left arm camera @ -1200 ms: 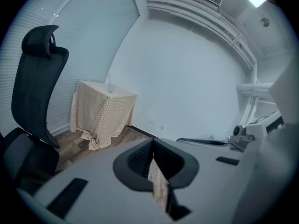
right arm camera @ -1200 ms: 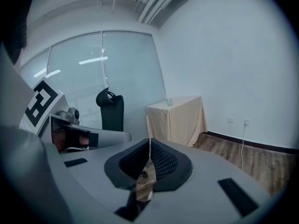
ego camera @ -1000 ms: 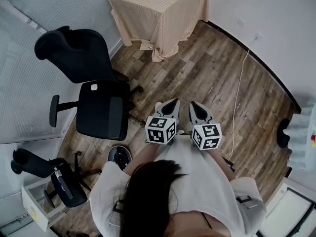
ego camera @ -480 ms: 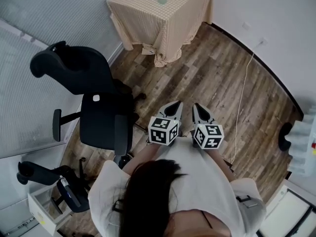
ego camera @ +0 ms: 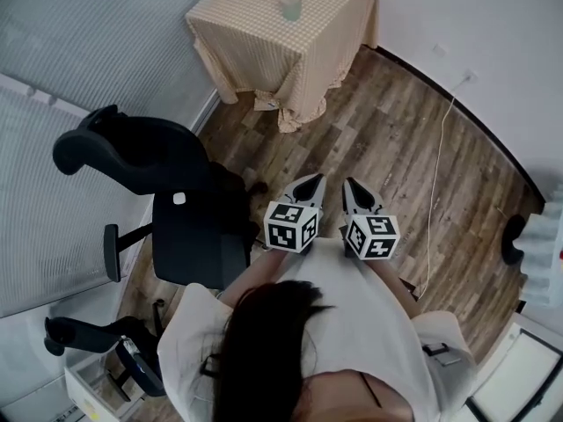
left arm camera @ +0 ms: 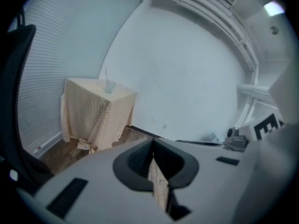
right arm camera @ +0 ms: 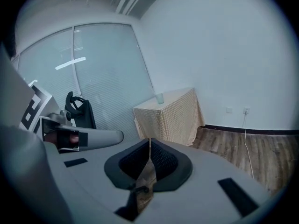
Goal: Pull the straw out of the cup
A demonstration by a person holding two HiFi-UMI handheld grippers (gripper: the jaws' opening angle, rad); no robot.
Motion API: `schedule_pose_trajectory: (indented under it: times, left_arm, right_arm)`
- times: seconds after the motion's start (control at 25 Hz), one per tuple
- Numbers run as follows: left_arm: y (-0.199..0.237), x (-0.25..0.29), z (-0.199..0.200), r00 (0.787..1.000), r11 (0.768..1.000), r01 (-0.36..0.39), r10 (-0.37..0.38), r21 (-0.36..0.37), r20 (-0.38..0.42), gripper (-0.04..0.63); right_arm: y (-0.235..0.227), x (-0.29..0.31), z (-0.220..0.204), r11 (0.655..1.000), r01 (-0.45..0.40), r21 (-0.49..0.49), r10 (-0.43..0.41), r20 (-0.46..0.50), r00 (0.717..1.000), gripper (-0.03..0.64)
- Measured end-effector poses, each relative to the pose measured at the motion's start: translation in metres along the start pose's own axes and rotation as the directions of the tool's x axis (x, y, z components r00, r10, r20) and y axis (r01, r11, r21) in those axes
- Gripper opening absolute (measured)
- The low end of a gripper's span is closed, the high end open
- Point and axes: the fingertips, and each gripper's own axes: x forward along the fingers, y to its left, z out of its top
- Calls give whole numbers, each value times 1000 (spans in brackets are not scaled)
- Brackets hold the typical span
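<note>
Wood-floored office room (ego camera: 387, 139), white walls, blinds along the left side.

1. Person, standing, seen from above; both tools held side by side close in front of the body.
2. Left gripper (ego camera: 312, 183): jaws pressed together, nothing between them.
3. Right gripper (ego camera: 352, 185): jaws pressed together, likewise empty.
4. Black chair (ego camera: 176, 209): just left of the person; a second one lies lower left.
5. White cable (ego camera: 435, 192): runs across the floor on the right to a wall socket.
6. Table (ego camera: 264, 42): draped in checked cloth to the floor, set in the far corner, well apart from both tools.
7. Cup (ego camera: 289, 6): pale, upright on the tabletop, near its far side.
8. Straw (left arm camera: 106, 75): thin line rising from the cup, near upright with a slight lean.

Relation for the coming move: the cup lies straight ahead and far off. Neither tool is clearly nearer, though the right gripper's jaw line points almost at it, while the left's passes to its right. Judged from the straw's axis, withdrawal would run upward, after an approach and an opening of the jaws.
</note>
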Motion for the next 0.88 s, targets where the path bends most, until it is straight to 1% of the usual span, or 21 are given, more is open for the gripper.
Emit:
schedule_pose_trajectory:
  times: [0.12, 0.28, 0.52, 0.72, 0.88]
  left_arm:
    - [16, 2, 13, 1000, 1000, 7, -7, 15, 8, 9]
    - [39, 0, 28, 999, 1000, -7, 7, 2, 38, 9]
    - [55, -2, 40, 998, 1000, -21, 21, 5, 57, 9]
    - [67, -3, 46, 997, 999, -43, 42, 14, 64, 9]
    - [65, -5, 50, 996, 998, -52, 50, 26, 70, 9]
  right_arm:
    - [4, 14, 8, 1000, 20, -1, -20, 13, 1000, 35]
    - [1, 27, 17, 998, 55, 11, -56, 22, 998, 35]
    - [-6, 31, 39, 996, 85, -25, -84, 61, 995, 35]
    - [2, 41, 50, 997, 67, -37, -64, 84, 994, 35]
    - [10, 42, 56, 998, 48, -39, -44, 97, 994, 35]
